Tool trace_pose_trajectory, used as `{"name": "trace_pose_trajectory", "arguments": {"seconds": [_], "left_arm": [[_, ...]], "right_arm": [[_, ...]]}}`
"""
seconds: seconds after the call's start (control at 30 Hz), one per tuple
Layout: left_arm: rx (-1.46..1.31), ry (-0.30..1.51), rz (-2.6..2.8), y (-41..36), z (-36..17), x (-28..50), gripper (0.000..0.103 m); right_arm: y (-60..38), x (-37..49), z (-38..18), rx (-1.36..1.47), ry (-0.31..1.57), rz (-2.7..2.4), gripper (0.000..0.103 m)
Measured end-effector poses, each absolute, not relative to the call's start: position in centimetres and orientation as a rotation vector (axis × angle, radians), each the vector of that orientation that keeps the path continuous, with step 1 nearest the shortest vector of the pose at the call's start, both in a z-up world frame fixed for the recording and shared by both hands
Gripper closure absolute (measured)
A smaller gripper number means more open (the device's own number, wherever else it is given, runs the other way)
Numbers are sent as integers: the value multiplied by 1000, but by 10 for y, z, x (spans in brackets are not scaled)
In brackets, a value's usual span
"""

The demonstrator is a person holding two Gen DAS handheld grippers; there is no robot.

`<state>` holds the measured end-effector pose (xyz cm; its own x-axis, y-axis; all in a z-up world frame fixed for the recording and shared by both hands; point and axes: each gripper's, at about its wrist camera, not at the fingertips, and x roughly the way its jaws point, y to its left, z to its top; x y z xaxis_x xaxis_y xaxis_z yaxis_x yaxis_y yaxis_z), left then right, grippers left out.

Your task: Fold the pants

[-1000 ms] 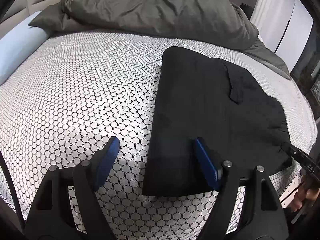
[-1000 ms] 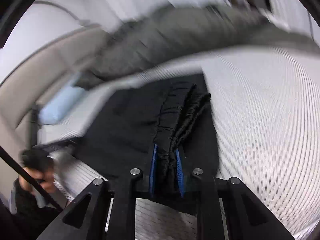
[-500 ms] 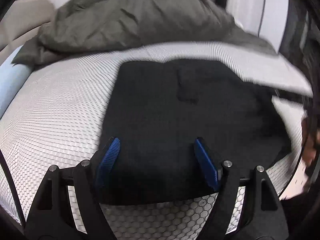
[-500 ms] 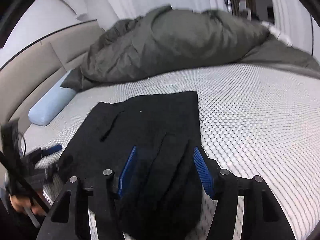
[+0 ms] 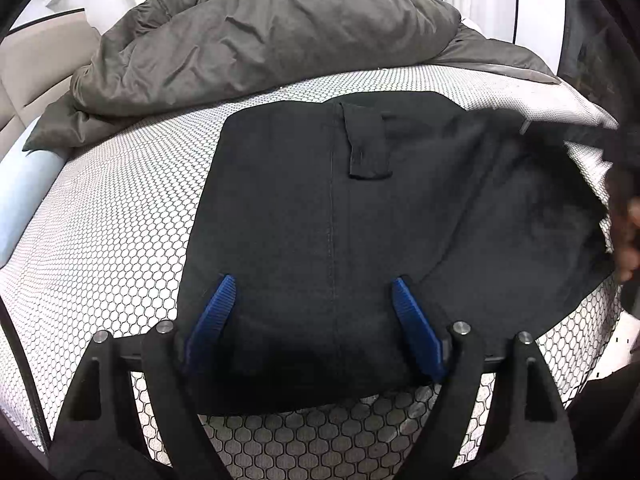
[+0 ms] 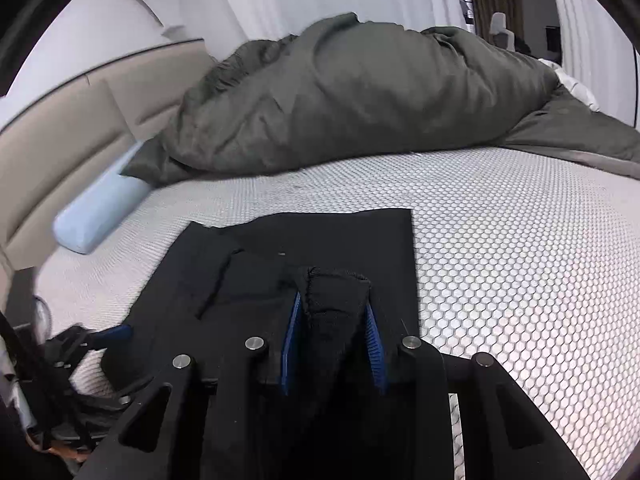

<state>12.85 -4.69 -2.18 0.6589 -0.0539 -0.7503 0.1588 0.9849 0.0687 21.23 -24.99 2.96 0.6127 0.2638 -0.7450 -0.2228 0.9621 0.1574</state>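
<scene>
One pair of black pants on the bed: right gripper, jaws just closing, clamps a bunched fold; left gripper gapes w/ pants between.

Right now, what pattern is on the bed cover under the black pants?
White honeycomb mattress cover: small hexagons outlined in black, clearest in the left wrist view.
</scene>
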Motion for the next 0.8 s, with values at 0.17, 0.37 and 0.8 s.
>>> {"name": "trace_pose_trajectory", "arguments": {"seconds": [0.17, 0.37, 0.8], "left_arm": [[124, 845, -109, -41, -22, 129, 23], [99, 848, -96, -40, -17, 127, 23], [29, 771, -148, -39, 11, 135, 20]], "right_arm": [[-261, 213, 13, 77, 977, 236, 51], [-276, 143, 47, 187, 871, 383, 29], [-259, 84, 66, 83, 769, 347, 43]]}}
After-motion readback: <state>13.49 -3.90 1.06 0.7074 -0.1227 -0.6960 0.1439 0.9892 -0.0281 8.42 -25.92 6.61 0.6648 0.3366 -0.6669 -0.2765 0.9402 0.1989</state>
